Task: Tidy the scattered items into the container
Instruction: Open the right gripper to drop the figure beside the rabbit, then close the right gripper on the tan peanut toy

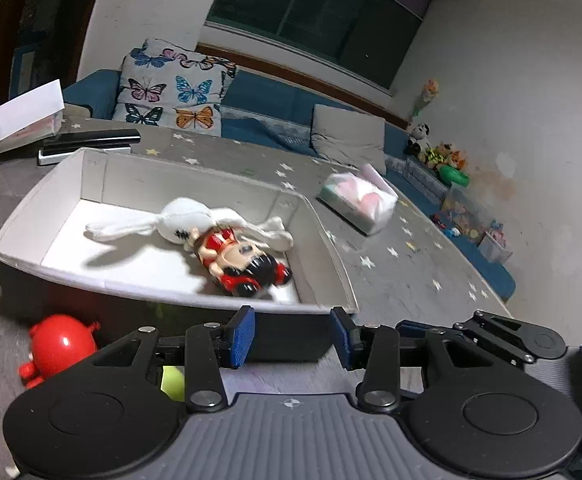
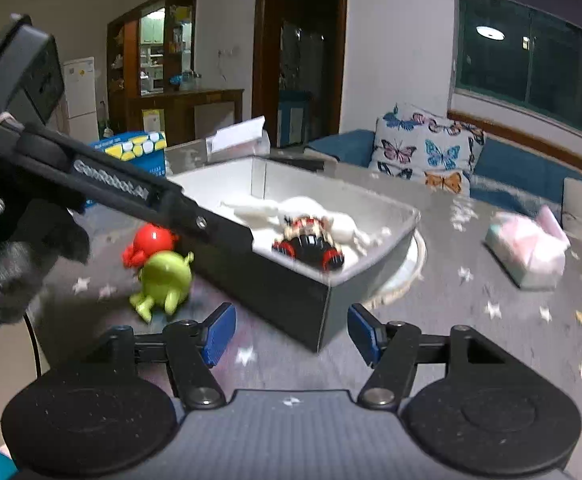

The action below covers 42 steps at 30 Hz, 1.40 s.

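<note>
A shallow grey box with a white inside [image 1: 23, 220] [image 2: 375, 200] sits on the star-patterned table. A white plush rabbit [image 1: 183, 220] [image 2: 307, 206] and a red-and-black toy car [image 1: 243, 264] [image 2: 311, 246] lie in it. A red toy pig [image 1: 61, 346] [image 2: 151, 240] and a green toy pig [image 2: 165, 278] stand on the table outside the box's near wall; only a green sliver [image 1: 172, 382] shows in the left wrist view. My left gripper [image 1: 293, 338] is open and empty in front of the box. My right gripper [image 2: 291, 334] is open and empty near the box's corner.
A pink-and-white tissue pack [image 1: 357, 200] [image 2: 527, 252] lies right of the box. A white paper box [image 1: 27, 120] and a black flat device [image 1: 91, 140] sit behind it. A blue sofa with a butterfly cushion [image 1: 171, 92] runs beyond the table. A gloved hand [image 2: 7, 256] holds the left gripper.
</note>
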Each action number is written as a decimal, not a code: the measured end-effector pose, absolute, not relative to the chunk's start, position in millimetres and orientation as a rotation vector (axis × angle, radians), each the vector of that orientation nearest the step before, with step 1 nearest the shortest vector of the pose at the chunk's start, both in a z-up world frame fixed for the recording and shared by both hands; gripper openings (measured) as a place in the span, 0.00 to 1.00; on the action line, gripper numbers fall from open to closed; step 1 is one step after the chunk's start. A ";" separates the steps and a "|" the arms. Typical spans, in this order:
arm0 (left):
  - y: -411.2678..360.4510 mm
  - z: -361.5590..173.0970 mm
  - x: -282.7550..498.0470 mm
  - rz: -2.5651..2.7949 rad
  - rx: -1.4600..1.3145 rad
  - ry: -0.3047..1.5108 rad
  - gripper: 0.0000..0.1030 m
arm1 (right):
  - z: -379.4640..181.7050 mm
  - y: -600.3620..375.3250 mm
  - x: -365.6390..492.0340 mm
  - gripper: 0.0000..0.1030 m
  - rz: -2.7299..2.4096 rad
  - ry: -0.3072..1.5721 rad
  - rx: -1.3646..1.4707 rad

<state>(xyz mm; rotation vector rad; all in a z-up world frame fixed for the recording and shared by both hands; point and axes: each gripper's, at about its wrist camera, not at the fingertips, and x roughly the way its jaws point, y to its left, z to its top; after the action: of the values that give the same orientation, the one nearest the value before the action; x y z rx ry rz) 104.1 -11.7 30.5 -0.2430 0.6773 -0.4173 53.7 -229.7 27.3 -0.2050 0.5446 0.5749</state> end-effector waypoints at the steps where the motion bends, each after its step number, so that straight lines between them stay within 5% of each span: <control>1: -14.0 29.2 100.9 -0.424 -0.236 0.680 0.43 | 23.8 -231.8 50.3 0.62 0.572 0.554 -0.206; 28: -65.2 -11.9 78.7 -0.626 -0.265 0.852 0.43 | -15.4 -259.3 14.2 0.60 0.524 0.656 -0.192; 42: -74.3 -23.1 82.9 -0.642 -0.255 0.891 0.42 | -18.0 -261.2 10.7 0.42 0.504 0.659 -0.192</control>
<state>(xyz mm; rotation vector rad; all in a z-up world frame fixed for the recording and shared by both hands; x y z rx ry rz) 82.9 -74.3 -23.1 -0.2553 0.8906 -0.6424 10.7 -261.2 -18.0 -0.1920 0.6591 0.5037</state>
